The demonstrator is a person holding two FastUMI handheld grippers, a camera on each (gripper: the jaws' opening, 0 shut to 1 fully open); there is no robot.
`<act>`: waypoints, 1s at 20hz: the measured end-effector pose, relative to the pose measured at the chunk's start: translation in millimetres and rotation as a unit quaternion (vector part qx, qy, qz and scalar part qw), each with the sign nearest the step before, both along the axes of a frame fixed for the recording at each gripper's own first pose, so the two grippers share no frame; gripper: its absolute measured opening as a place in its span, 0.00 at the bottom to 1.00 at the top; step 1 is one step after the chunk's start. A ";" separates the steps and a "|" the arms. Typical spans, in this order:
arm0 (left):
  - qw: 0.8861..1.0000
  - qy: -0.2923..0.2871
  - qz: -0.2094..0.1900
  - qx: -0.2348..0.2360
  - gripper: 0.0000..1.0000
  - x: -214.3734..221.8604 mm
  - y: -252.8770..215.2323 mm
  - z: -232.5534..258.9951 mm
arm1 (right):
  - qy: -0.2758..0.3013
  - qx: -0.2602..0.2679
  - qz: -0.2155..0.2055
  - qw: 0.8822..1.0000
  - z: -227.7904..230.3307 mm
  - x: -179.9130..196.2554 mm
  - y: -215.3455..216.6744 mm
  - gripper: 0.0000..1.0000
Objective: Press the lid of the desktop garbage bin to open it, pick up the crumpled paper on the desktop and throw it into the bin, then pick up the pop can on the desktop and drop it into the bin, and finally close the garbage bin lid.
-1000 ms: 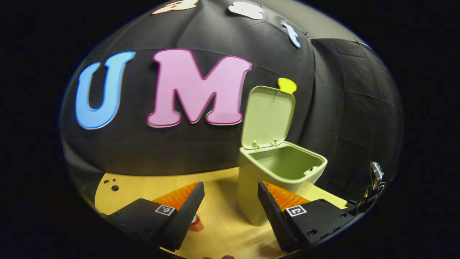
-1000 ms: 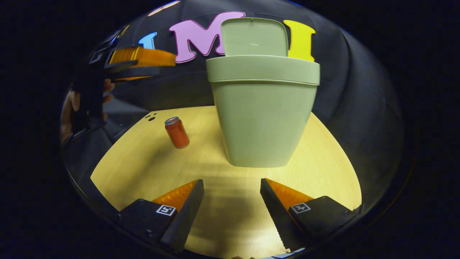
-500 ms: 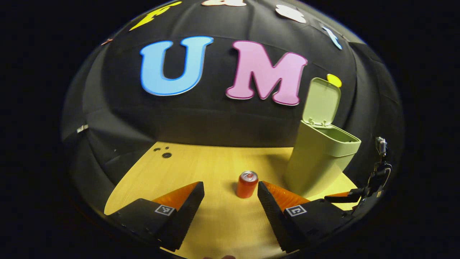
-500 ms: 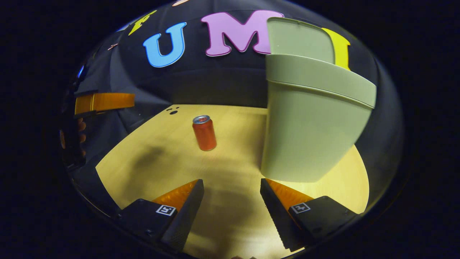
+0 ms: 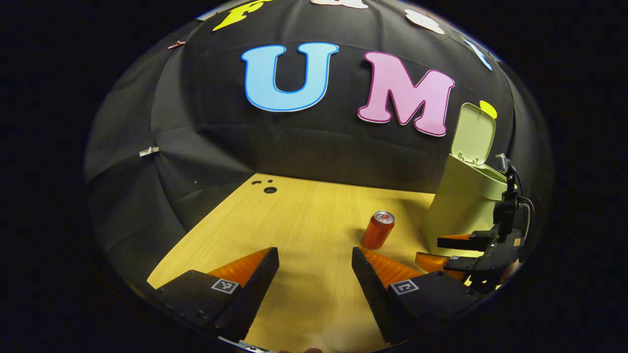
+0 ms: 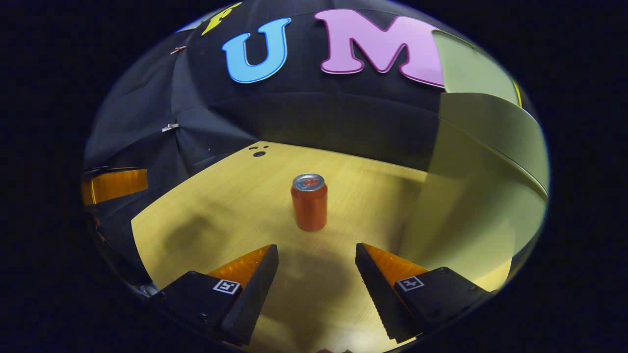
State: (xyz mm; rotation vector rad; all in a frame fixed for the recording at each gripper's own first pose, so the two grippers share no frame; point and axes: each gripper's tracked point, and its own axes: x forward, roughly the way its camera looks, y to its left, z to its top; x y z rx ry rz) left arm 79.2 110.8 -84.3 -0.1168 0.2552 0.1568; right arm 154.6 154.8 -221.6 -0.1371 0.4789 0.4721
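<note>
An upright red pop can [image 6: 309,202] stands on the wooden desktop [image 6: 221,211], straight ahead of my open right gripper [image 6: 316,267] and a short way beyond its fingertips. The pale green bin [image 6: 485,181] rises close on the right with its lid [image 6: 466,63] tipped up. In the left gripper view the pop can [image 5: 378,230] stands just beyond and right of my open, empty left gripper [image 5: 315,269]. The bin [image 5: 466,206] is at the far right, lid [image 5: 475,133] up, and the right gripper [image 5: 444,250] reaches in beside the bin's base.
Small holes [image 5: 269,189] mark the desktop's far left corner. The black cloth wall closes the back and left side. My left gripper's finger [image 6: 115,184] shows at the left edge of the right gripper view.
Both views have swung left, away from the bin. The can now sits centred ahead of the right gripper and closer. The left gripper has drawn back from above the bin.
</note>
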 end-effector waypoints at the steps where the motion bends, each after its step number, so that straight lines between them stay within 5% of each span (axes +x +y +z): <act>1: 1.000 0.001 0.004 -0.001 0.96 -2.5 1.7 -2.3 | -0.001 -0.002 0.006 1.000 -2.5 5.9 6.6 0.99; 20: 0.987 0.033 0.120 -0.104 0.96 -18.8 43.7 -60.3 | 0.010 0.008 -0.008 1.000 -65.0 107.3 57.4 0.99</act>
